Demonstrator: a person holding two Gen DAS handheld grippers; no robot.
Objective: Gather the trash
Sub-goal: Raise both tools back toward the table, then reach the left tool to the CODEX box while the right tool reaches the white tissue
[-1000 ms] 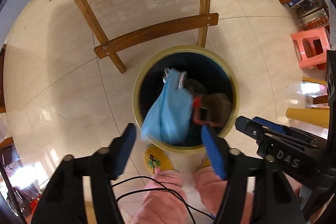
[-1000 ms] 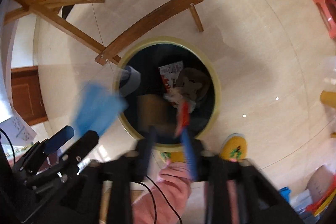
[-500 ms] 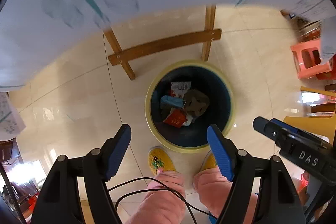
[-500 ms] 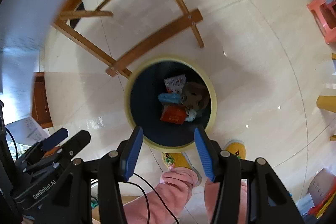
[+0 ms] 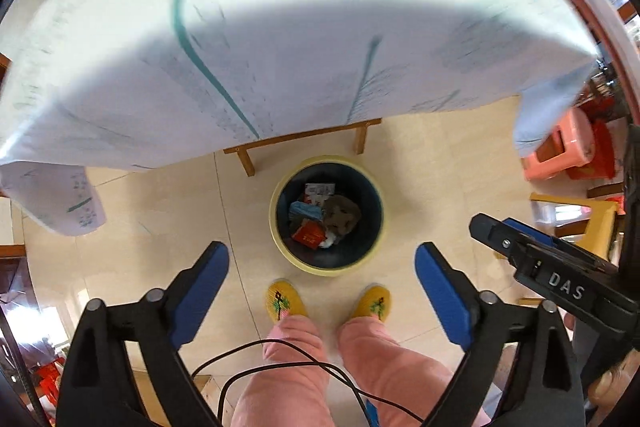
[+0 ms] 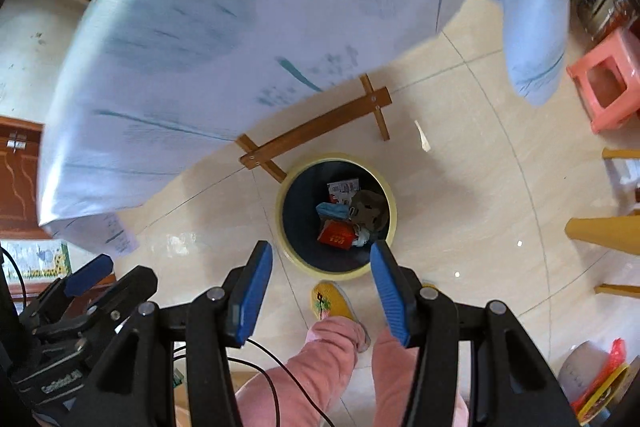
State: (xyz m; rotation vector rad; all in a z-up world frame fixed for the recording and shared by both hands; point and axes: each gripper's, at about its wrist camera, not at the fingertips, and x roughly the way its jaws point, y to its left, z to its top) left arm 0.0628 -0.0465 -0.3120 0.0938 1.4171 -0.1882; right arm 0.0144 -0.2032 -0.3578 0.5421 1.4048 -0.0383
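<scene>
Overhanging tablecloth point(image 5: 280, 39), bin point(image 5: 326, 265) below (stool point(image 6: 604, 87) aside)

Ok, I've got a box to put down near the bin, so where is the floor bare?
Bare tiles lie left of the bin, out to the hanging tablecloth, and right of it toward the pink stool. It is crowded behind the bin, by the wooden table legs, and in front, by the slippers.
</scene>
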